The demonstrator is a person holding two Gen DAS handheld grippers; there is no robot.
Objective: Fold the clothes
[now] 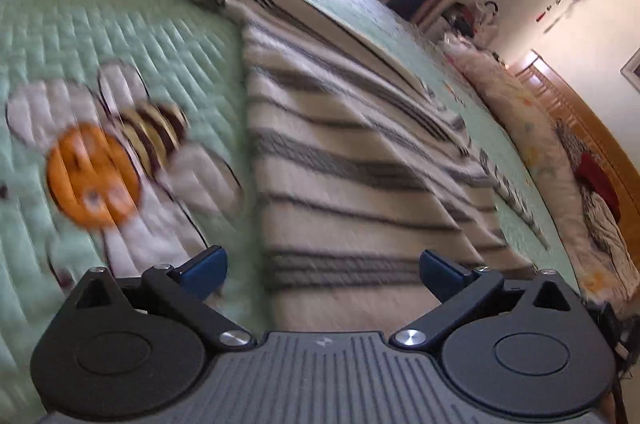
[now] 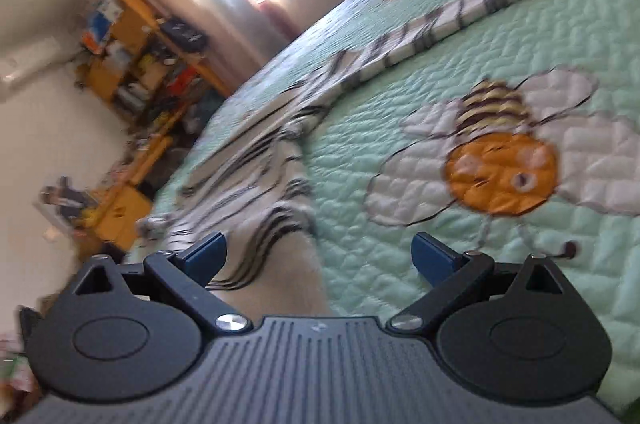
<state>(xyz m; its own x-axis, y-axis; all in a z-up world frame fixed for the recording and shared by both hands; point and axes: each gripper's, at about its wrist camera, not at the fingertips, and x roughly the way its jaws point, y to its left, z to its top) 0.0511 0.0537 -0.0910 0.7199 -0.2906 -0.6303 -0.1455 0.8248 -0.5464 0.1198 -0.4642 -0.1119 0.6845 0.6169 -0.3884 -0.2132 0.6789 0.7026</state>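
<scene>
Both grippers stand with blue fingers spread wide, gripping nothing. The left gripper (image 1: 323,274) hovers above one cream, dark-striped garment (image 1: 352,152) lying on the mint quilted bedspread (image 1: 120,36); its long sleeve (image 2: 460,20) stretches across the quilt. The right gripper (image 2: 320,258) points along the garment's rumpled edge (image 2: 276,208). One bee appliqué (image 2: 500,160) sits on bare quilt beside it. Wooden shelves (image 2: 132,64) crowd the far wall.

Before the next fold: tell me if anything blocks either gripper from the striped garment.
Nothing visible does. The left gripper is open, right over the striped garment. The right gripper is open too, the garment's edge just ahead; only the bare green quilt lies beside it.
</scene>
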